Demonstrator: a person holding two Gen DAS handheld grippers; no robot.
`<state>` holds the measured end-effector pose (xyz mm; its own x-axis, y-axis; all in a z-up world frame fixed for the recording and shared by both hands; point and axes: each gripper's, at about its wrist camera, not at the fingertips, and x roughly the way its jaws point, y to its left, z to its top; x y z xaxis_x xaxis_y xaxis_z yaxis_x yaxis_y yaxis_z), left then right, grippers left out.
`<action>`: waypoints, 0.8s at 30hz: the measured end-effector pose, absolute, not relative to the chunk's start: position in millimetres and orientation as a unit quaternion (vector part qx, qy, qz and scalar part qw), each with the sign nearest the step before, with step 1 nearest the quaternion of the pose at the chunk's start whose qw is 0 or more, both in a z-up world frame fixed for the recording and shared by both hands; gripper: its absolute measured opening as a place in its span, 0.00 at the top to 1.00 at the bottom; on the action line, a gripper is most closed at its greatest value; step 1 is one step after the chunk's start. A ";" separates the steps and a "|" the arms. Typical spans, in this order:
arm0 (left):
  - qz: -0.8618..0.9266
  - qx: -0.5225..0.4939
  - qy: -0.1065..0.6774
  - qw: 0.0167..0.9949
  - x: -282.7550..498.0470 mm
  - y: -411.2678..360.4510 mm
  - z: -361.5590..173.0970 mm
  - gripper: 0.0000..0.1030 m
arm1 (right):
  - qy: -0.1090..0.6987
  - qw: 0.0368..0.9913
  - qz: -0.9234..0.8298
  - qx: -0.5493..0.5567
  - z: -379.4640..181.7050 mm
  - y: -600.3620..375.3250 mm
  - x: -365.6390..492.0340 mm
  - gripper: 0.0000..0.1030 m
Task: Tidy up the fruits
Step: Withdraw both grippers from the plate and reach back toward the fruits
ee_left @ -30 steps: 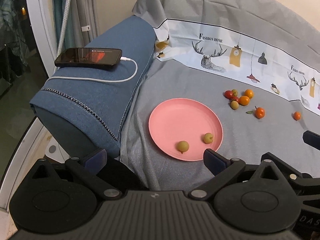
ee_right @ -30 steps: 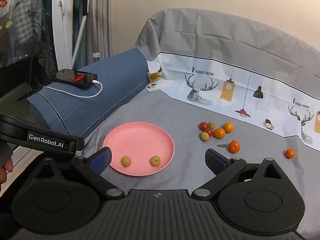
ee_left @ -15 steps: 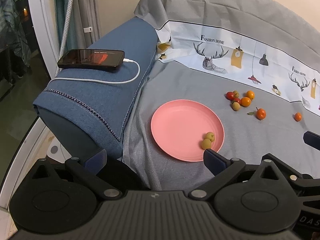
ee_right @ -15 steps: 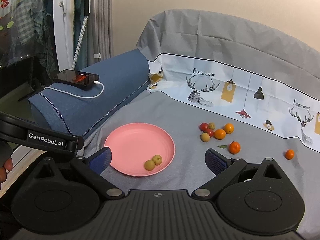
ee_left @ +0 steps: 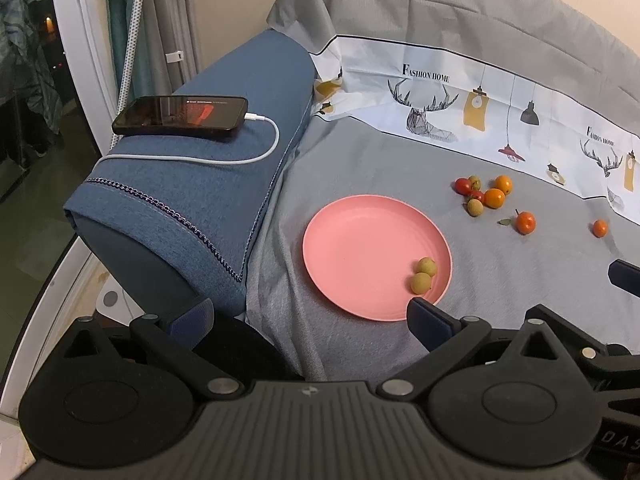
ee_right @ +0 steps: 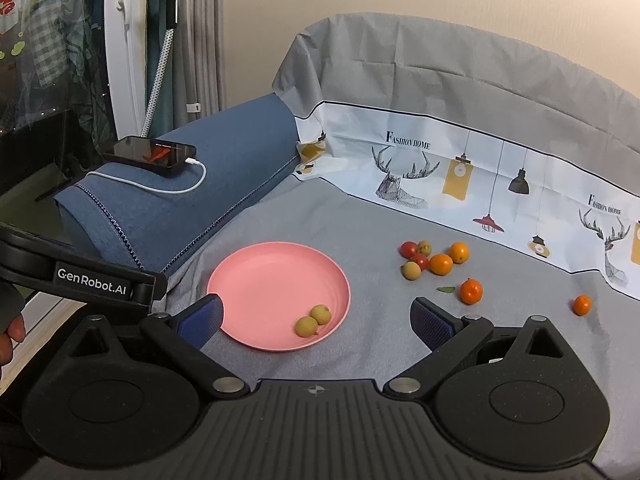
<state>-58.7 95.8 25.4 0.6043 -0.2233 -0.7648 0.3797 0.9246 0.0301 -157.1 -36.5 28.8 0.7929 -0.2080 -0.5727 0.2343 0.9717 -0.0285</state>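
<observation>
A pink plate point(ee_left: 360, 248) point(ee_right: 264, 280) lies on the grey cloth with two yellow-green fruits point(ee_left: 423, 276) point(ee_right: 314, 320) touching at its near right rim. A cluster of red, orange and yellow-green fruits point(ee_left: 482, 194) point(ee_right: 432, 258) lies behind the plate to the right. Two more orange fruits point(ee_left: 525, 222) point(ee_right: 471, 291) lie apart, the farthest point(ee_left: 599, 228) point(ee_right: 581, 305) at the right. My left gripper point(ee_left: 308, 320) is open and empty, near the plate's front edge. My right gripper point(ee_right: 316, 318) is open and empty, in front of the plate.
A blue cushion point(ee_left: 208, 184) point(ee_right: 192, 200) rises left of the plate, with a phone point(ee_left: 180, 115) point(ee_right: 150, 152) and white cable on top. The cloth-draped back wall point(ee_right: 460, 120) stands behind the fruits. The left gripper's body point(ee_right: 80, 276) shows at the right wrist view's left edge.
One yellow-green fruit rolled right across the plate and now rests against the other. Both grippers stayed open and shifted only slightly.
</observation>
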 end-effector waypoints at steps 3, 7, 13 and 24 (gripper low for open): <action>-0.169 0.098 0.413 0.890 -58.5 94.6 24.4 0.00 | 0.301 0.946 -0.117 0.025 27.8 -38.2 -156.4 0.03; -0.168 0.102 0.415 0.888 -57.4 92.4 22.5 0.00 | 0.303 0.945 -0.117 0.028 26.2 -39.8 -155.6 0.03; -0.168 0.112 0.420 0.885 -55.0 87.2 18.7 0.00 | 0.307 0.944 -0.116 0.036 23.0 -44.3 -153.4 0.03; -0.182 0.128 0.446 0.867 -39.6 59.0 9.6 0.00 | 0.308 0.936 -0.151 0.077 8.9 -78.0 -152.9 0.03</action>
